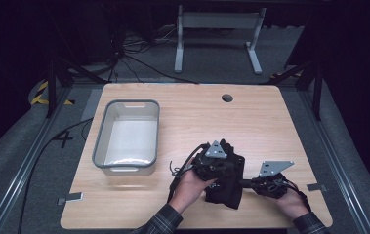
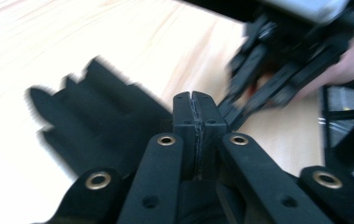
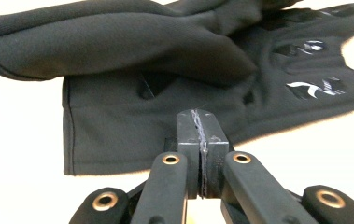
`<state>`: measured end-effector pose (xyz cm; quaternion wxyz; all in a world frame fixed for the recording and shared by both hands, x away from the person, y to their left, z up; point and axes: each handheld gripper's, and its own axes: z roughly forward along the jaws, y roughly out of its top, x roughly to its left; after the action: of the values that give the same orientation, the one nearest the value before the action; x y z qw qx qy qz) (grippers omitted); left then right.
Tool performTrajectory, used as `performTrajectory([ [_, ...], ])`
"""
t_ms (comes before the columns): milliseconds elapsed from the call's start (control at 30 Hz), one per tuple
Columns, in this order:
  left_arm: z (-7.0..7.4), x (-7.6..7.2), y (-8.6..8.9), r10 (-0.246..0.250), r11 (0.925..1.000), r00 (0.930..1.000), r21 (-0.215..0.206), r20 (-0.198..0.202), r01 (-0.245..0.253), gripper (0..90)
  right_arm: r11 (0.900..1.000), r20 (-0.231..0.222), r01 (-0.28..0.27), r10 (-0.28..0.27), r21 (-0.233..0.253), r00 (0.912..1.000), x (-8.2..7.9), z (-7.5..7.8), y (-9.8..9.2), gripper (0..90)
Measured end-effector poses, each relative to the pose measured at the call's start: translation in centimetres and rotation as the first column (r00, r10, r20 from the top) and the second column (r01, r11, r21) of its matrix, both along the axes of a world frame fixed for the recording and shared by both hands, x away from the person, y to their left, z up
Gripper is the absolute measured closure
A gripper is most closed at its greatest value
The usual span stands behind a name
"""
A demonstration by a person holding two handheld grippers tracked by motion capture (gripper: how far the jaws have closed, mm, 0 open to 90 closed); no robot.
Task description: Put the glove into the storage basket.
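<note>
A pair of black gloves is seen lying on the tabletop near its front edge, between the two grippers. The left gripper is held with its jaws pressed together, nothing visibly caught. The right gripper is likewise closed, at the glove cuff; whether fabric is pinched cannot be told. The grey bin stands empty, so any placing is judged still undone.

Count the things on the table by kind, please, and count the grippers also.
Grey bin: 1
Black gloves: 2, it seems, one lying over the other
Grippers: 2, the left gripper and the right gripper
Total: 5
</note>
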<state>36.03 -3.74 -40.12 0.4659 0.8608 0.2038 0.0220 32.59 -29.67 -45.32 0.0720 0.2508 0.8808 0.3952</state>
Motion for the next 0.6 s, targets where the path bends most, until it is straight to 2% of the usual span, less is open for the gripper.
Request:
performTrajectory([
  [33, 0.0, 0.0, 0.0, 0.000, 1.0000, 1.0000, 0.000, 0.000, 0.000, 89.5, 1.000, 0.000, 0.000, 0.000, 0.000, 1.0000, 0.0, 0.0, 0.0, 90.0],
  [100, -0.5, 0.6, 0.5, 0.034, 0.9988, 0.9993, 0.034, 0.013, -0.035, 89.6, 1.000, -0.003, 0.013, -0.013, -0.003, 0.9999, -0.1, 0.1, -0.5, 90.0],
  [167, -1.5, 1.6, 0.7, 0.064, 0.9964, 0.9980, 0.057, -0.004, -0.063, 89.6, 1.000, -0.008, 0.020, -0.020, -0.004, 0.9998, -0.2, 0.0, -1.0, 90.0],
  [267, -2.6, 2.4, 0.1, 0.076, 0.9942, 0.9968, 0.078, -0.026, -0.073, 89.6, 1.000, -0.019, 0.016, -0.016, -0.016, 0.9997, -0.1, -0.3, -1.0, 90.0],
  [333, -2.8, 2.6, -0.2, 0.071, 0.9944, 0.9969, 0.080, -0.032, -0.069, 89.6, 1.000, -0.021, 0.015, -0.015, -0.018, 0.9997, 0.0, -0.4, -0.9, 90.0],
  [600, -3.2, 2.2, -3.5, 0.000, 0.9942, 0.9999, 0.108, -0.015, 0.001, 89.7, 1.000, -0.033, -0.002, 0.001, -0.024, 0.9995, 0.0, -0.8, -0.3, 90.0],
])
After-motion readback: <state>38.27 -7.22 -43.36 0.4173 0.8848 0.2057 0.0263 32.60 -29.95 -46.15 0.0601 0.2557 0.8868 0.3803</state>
